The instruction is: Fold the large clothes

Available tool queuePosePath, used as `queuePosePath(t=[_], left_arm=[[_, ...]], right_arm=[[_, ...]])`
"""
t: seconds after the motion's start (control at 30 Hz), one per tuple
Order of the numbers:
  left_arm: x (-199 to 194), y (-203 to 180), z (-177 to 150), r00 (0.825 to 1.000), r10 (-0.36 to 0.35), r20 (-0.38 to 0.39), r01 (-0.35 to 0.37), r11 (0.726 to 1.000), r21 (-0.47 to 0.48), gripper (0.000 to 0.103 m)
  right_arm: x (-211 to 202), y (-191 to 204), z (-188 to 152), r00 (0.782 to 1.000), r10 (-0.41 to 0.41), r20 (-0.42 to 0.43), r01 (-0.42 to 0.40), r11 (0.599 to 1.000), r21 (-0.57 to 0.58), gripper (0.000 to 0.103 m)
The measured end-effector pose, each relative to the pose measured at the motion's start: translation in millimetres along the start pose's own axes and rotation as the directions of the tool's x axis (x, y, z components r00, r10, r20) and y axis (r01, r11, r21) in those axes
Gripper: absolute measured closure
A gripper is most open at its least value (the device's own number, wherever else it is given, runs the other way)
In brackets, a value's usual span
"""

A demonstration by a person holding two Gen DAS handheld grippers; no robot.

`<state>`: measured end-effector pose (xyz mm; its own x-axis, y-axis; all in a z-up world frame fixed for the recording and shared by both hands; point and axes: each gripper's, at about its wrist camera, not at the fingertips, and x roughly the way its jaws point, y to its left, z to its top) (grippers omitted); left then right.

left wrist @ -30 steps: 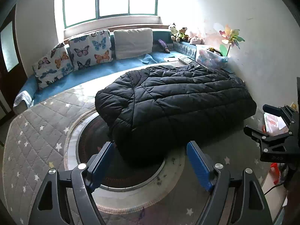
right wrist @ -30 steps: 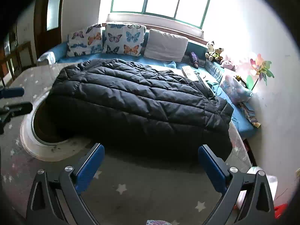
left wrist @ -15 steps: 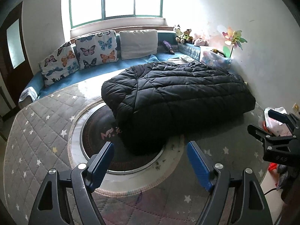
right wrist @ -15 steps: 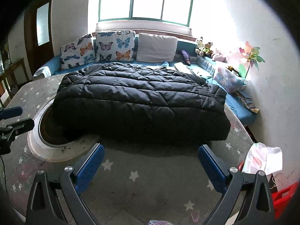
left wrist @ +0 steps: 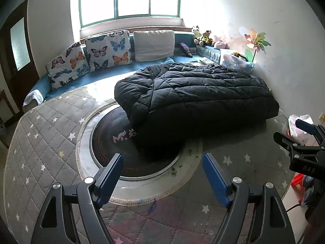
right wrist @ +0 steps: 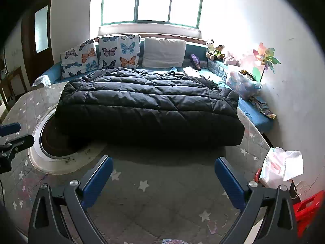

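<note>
Jacket (left wrist: 195, 99) fills the middle of the left wrist view: a black quilted puffer, already doubled into a thick block, lying on a grey star-print mat (left wrist: 46, 142) with its near corner hanging over a round dark inset (left wrist: 113, 142) in the surface. The left gripper (left wrist: 162, 172) hovers short of that corner, jaws spread wide and empty, nothing between the blue pads (left wrist: 109, 177). At the right edge the right gripper (left wrist: 298, 140) shows side-on, also clear of the cloth.

From the right wrist view, the jacket (right wrist: 150, 105) lies square-on, its long folded edge facing the camera and a deep shadow beneath it. The right gripper (right wrist: 162, 174) stands released over bare mat (right wrist: 154, 193), well short of that edge. A white plastic bag (right wrist: 282, 168) and a red crate (right wrist: 308, 209) sit off to the right, clear of the work. Butterfly cushions (right wrist: 119, 50) line the blue bench (right wrist: 256, 116) behind.

Judging by the layout, the step in hand is either a last fold or finishing. To do it well, each gripper should probably come in low at an opposite near corner, slide one finger under the whole stack, not just the top layer, and close firmly, since slick puffy fabric tends to slip and spring back. Lifting both corners together and laying them flat toward the far edge would keep the bundle square.
</note>
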<state>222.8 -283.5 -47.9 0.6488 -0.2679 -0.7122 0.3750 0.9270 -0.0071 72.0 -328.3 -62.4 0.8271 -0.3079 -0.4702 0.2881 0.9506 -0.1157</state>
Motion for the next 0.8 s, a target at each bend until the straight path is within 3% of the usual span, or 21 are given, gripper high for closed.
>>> queuePosePath(t=[0.8], left_arm=[[6.1, -4.1, -5.1, 1.000, -0.015, -0.007, 0.015, 1.000, -0.008, 0.018]], right_arm=[[1.5, 7.1, -4.8, 1.000, 0.022, -0.014, -0.022, 1.000, -0.004, 0.000]])
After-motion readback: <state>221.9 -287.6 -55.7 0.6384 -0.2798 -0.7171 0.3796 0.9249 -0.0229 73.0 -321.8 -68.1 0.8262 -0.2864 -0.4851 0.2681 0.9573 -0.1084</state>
